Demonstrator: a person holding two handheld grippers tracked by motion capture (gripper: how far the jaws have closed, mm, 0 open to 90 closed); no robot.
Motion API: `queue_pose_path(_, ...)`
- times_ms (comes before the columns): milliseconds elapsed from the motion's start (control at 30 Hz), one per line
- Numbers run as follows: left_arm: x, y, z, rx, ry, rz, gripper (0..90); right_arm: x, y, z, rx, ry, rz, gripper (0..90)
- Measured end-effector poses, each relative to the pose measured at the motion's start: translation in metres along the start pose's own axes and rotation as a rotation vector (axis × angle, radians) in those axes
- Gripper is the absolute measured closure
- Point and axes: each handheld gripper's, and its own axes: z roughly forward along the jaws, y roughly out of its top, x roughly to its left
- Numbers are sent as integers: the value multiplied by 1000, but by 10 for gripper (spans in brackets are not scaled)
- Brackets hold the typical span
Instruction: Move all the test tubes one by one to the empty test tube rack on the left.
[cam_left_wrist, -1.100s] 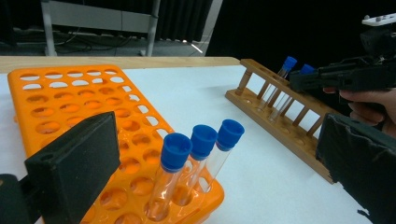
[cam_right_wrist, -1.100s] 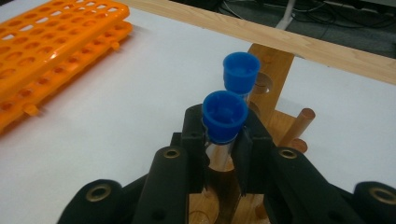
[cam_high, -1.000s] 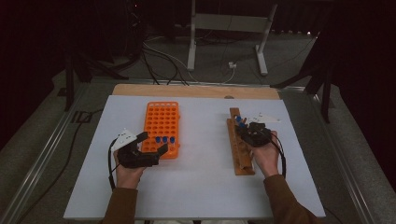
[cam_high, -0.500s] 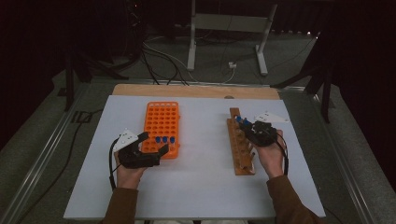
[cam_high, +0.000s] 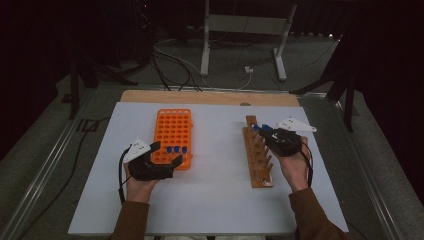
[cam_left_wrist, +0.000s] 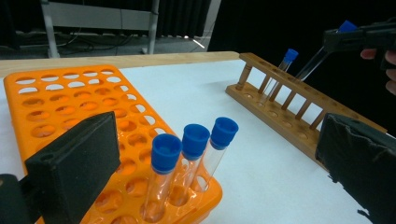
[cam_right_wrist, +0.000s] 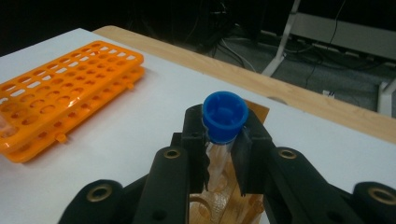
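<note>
- The white-topped counter with a bare wooden strip along its far edge carried everything, and the person's two forearms came in over its near edge.
- A bright orange plastic tube rack with many round holes lay left of centre, its long side running away from the person.
- A long light-brown wooden tube rack lay right of centre, well apart from the orange one and roughly parallel to it.
- The left tongs sat at the near end of the orange rack with their black padded jaws spread wide and holding nothing; in the left gripper view the three tubes stood between the jaws, apart from both.
- The right tongs hung over the far part of the wooden rack, jaws closed on a clear tube with a blue cap just under its cap, the tube tilted.
- Three clear glass tubes with blue caps stood side by side in the near-right corner holes of the orange rack.
- One more blue-capped tube stood leaning in the wooden rack near its far end.
</note>
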Motion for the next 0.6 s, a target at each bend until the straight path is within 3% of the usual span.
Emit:
queue_pose_path(367, -6, 2, 2, 8, -6, 29, 9, 8, 4, -10, -54, 26, -47, 770)
queue_pose_path(600, -9, 4, 2, 4, -10, 34, 9, 11, -1, -8, -44, 87, -34, 770)
